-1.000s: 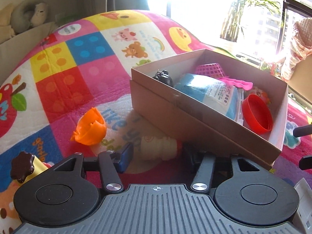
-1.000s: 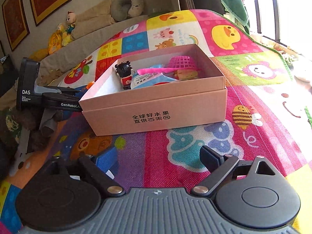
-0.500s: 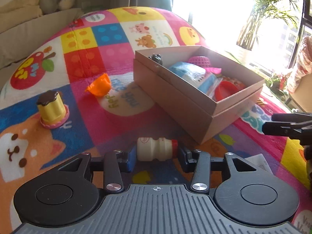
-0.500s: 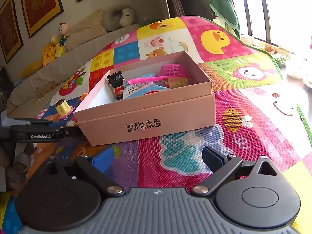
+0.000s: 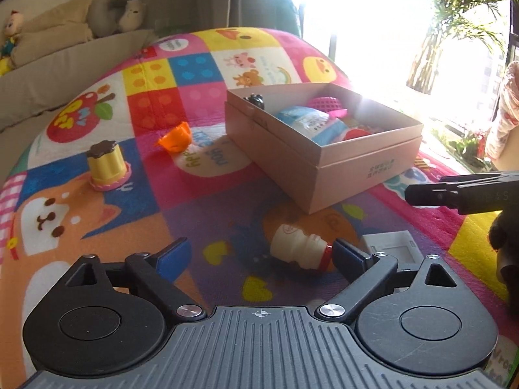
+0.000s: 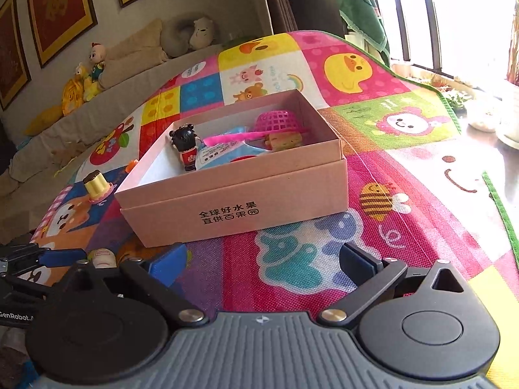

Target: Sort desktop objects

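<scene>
A small cream drink bottle with a red cap [image 5: 300,247] lies on the play mat, its cap beside the right finger of my left gripper [image 5: 259,254], which is open around it. It also shows in the right wrist view [image 6: 103,257]. The pink cardboard box [image 5: 363,171] [image 6: 233,194] holds a doll [image 6: 185,144], a blue pack [image 5: 308,121], a pink basket [image 6: 275,121] and other toys. A yellow pudding toy [image 5: 107,163] and an orange toy [image 5: 175,136] sit on the mat to the left. My right gripper [image 6: 262,257] is open and empty in front of the box.
A white card or packet [image 5: 389,244] lies just right of the bottle. My right gripper's fingers [image 5: 454,193] reach in from the right in the left wrist view. A sofa with plush toys [image 6: 136,58] lies behind the mat. Windows and a plant [image 5: 454,26] stand to the right.
My left gripper was shut on the bottle and has pulled back from the box. It has now opened, and the bottle lies loose and tilted on the mat. My right gripper stayed open.
</scene>
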### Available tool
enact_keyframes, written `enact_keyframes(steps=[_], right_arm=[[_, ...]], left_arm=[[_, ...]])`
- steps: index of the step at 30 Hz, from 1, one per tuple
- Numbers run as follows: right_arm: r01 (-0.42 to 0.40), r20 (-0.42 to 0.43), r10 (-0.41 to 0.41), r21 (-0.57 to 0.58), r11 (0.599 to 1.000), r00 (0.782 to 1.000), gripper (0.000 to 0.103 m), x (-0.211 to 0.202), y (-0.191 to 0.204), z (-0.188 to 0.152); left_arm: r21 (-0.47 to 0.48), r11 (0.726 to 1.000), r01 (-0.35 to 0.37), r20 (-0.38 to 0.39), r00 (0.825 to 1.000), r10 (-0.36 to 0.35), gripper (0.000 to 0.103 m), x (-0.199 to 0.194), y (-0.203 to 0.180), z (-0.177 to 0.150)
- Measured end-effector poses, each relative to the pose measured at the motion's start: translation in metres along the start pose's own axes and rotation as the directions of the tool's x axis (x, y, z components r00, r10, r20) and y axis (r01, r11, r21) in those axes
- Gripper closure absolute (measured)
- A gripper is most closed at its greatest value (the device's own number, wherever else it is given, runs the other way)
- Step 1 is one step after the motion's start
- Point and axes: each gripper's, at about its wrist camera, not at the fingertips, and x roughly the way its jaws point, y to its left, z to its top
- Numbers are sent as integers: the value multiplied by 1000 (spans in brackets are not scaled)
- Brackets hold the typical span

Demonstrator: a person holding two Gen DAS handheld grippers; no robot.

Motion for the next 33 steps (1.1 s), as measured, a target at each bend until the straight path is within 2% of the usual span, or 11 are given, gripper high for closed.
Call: enact_keyframes(steps=[1, 3, 5, 8, 16, 22, 24, 26, 28, 31, 33], right_arm=[[1, -5, -1, -23, 1000, 1000, 3, 0, 3, 0], [12, -16, -14, -90, 996, 1000, 3, 1, 16, 0], [14, -24, -17, -142, 990, 1000, 3, 2, 27, 3], [23, -20, -28, -211, 977, 999, 3, 4, 43, 8], [54, -23, -61, -213, 976, 998, 3, 9, 52, 16], [54, 24, -49, -289, 956, 998, 3, -6, 66, 29], [54, 42, -43, -305, 951, 998, 3, -10, 70, 33], [46, 44, -33, -319, 947, 998, 3, -11, 74, 38], [30, 38, -18, -336, 941, 999, 3, -8, 81, 45], [-22, 27, 35, -366, 930, 999, 4, 0, 100, 64], [-69, 16, 81, -394, 917, 997, 10, 10, 121, 82]], left_arm=[[3, 998, -57, -1, 998, 57, 6, 0, 5, 0], [-3, 981, -192, -25, 981, 192, 5, 4, 19, -2], [-45, 969, -242, -51, 970, 239, 4, 6, 34, -4], [-123, 964, -236, -78, 971, 227, 3, 3, 56, -8], [-145, 964, -223, -16, 975, 223, 3, 20, 75, 8], [-172, 945, -278, 38, 957, 288, 3, 60, 98, 44], [-191, 944, -268, 33, 960, 279, 7, 72, 106, 54], [-187, 941, -283, 18, 957, 291, 19, 84, 109, 61], [-182, 942, -283, 10, 957, 289, 26, 92, 110, 64], [-195, 929, -315, -25, 948, 316, 51, 100, 116, 62], [-216, 930, -297, -14, 953, 301, 57, 92, 120, 58]])
